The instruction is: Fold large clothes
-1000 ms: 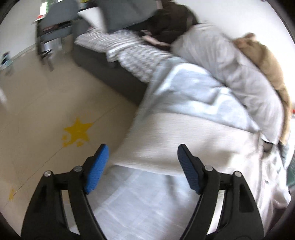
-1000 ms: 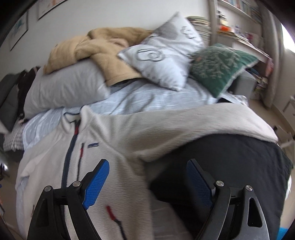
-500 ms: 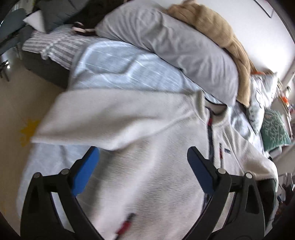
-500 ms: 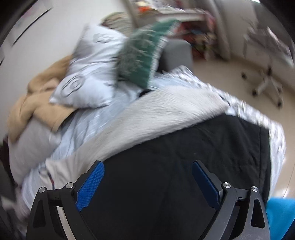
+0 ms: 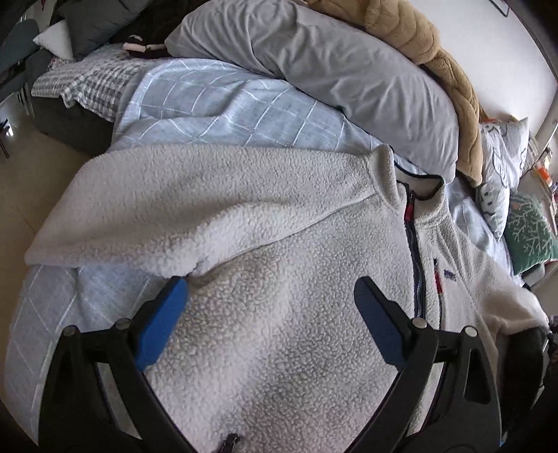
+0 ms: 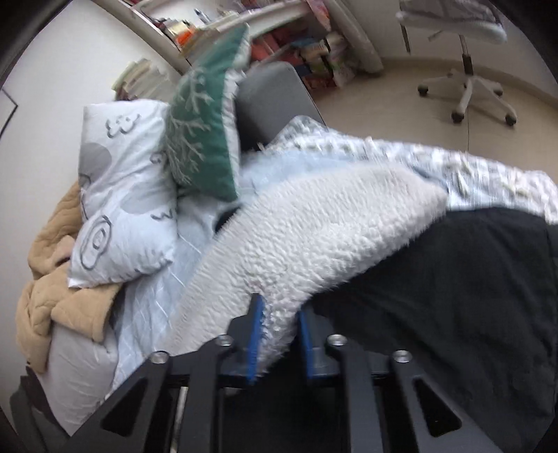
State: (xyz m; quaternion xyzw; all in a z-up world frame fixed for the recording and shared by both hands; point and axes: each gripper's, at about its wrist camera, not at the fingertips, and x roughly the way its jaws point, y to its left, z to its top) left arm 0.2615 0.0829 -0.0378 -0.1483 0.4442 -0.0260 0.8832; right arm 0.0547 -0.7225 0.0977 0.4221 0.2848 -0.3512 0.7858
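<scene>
Fleece jacket [image 5: 286, 278]: one, cream-white, lying front-up across the bed; a dark zip with a red pull runs down from the collar, and a small chest label sits beside it.
Jacket sleeves: two; one sleeve [image 5: 181, 205] is spread out toward the bed's floor-side edge in the left wrist view, the other sleeve [image 6: 314, 230] lies partly over the black garment in the right wrist view.
Left gripper [image 5: 270, 299]: jaws spread wide, holding nothing, poised over the jacket body just below the armpit; whether the blue pads [image 5: 160, 324] touch the fleece cannot be told.
Right gripper [image 6: 277, 338]: jaws closed in on the fleece of the second sleeve, which is pinched between the two blue pads [image 6: 254, 341].
Black garment [image 6: 453, 313]: one, spread flat on the bed beside the jacket, its edge under the gripped sleeve.
Bed cover [image 5: 216, 101]: one, pale blue with thin white grid lines, under the jacket.
Pillows and cushions: three; one long grey pillow [image 5: 341, 73] along the wall side, one white printed pillow [image 6: 118, 195], one green cushion [image 6: 202, 136] leaning on it.
Tan blanket [image 5: 436, 69]: one, bunched on top of the grey pillow.
Office chair [image 6: 467, 76]: one, white, on the floor beyond the bed's end.
Bookshelves [image 6: 279, 31]: along the far wall, count of shelves unclear.
</scene>
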